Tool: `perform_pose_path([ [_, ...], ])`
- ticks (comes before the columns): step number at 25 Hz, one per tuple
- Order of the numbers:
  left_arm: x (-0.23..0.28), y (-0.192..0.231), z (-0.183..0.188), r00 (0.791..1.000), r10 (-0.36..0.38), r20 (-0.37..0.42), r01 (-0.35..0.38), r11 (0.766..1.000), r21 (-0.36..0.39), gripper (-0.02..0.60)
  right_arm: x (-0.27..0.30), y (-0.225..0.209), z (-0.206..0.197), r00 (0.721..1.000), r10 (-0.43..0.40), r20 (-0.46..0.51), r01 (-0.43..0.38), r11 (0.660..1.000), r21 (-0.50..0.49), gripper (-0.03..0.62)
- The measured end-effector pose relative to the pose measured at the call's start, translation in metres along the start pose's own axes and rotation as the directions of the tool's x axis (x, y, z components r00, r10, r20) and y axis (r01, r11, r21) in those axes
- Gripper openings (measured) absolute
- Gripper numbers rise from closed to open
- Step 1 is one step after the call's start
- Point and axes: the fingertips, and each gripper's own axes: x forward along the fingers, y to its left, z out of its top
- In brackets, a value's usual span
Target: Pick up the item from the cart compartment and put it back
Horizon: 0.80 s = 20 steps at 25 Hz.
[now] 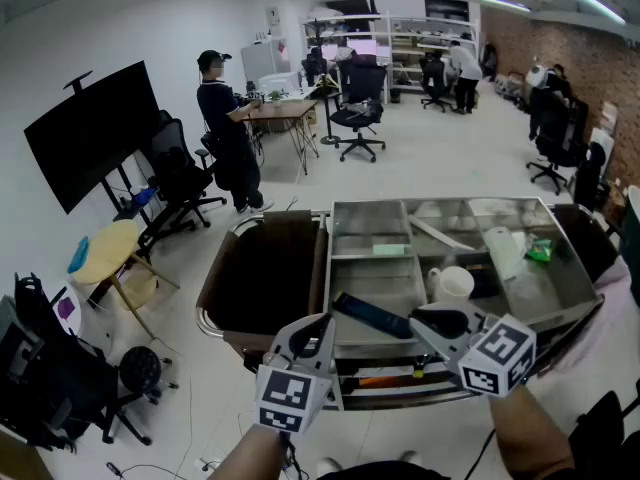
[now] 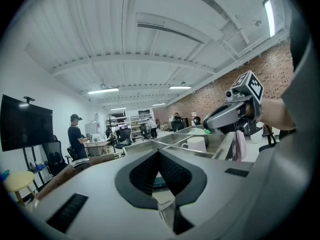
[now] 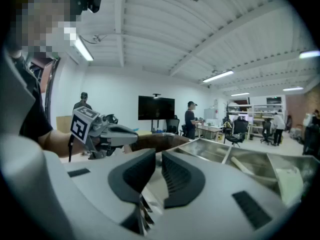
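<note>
Left gripper (image 1: 322, 324) jaws together, near level over cart (image 1: 335, 218); right gripper (image 1: 428, 319) narrowly apart, tilted slightly down

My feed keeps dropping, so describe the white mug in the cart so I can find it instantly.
Start at the stainless-steel cart with divided compartments. In the compartment right of centre, toward the near edge, stands a white ceramic mug. It is the only round, open-topped cup: the dark flat device to its left lies flat, and the white cylinder beyond it is longer.
</note>
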Motion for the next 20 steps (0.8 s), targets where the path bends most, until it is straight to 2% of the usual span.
perform_pose_path([
  [5, 0.021, 0.016, 0.011, 1.000, 0.000, 0.008, -0.001, 1.000, 0.030, 0.000, 0.053, -0.012, 0.014, 0.989, 0.065, -0.134, -0.084, 0.986, -0.143, 0.129],
  [7, 0.026, 0.019, 0.012, 1.000, 0.002, 0.008, -0.003, 0.999, 0.032, 0.000, 0.076, -0.017, 0.011, 0.971, 0.102, -0.215, -0.137, 0.978, -0.156, 0.148],
  [8, 0.027, 0.021, 0.013, 1.000, 0.005, 0.009, -0.005, 0.999, 0.033, 0.000, 0.088, -0.018, 0.006, 0.958, 0.117, -0.262, -0.163, 0.973, -0.163, 0.208],
  [9, 0.028, 0.023, 0.013, 1.000, 0.007, 0.011, -0.007, 0.999, 0.032, 0.000, 0.099, -0.019, 0.001, 0.943, 0.124, -0.309, -0.185, 0.967, -0.176, 0.212],
  [11, 0.030, 0.026, 0.013, 1.000, 0.013, 0.010, -0.013, 1.000, 0.028, 0.000, 0.119, -0.023, -0.017, 0.904, 0.129, -0.407, -0.224, 0.955, -0.195, 0.212],
  [15, 0.031, 0.032, 0.009, 1.000, 0.021, 0.001, -0.021, 1.000, 0.020, 0.000, 0.145, -0.025, -0.060, 0.799, 0.135, -0.586, -0.297, 0.936, -0.189, 0.212],
  [20, 0.035, 0.038, 0.003, 1.000, 0.020, -0.011, -0.020, 1.000, 0.019, 0.000, 0.162, -0.031, -0.091, 0.682, 0.153, -0.715, -0.350, 0.927, -0.135, 0.213],
])
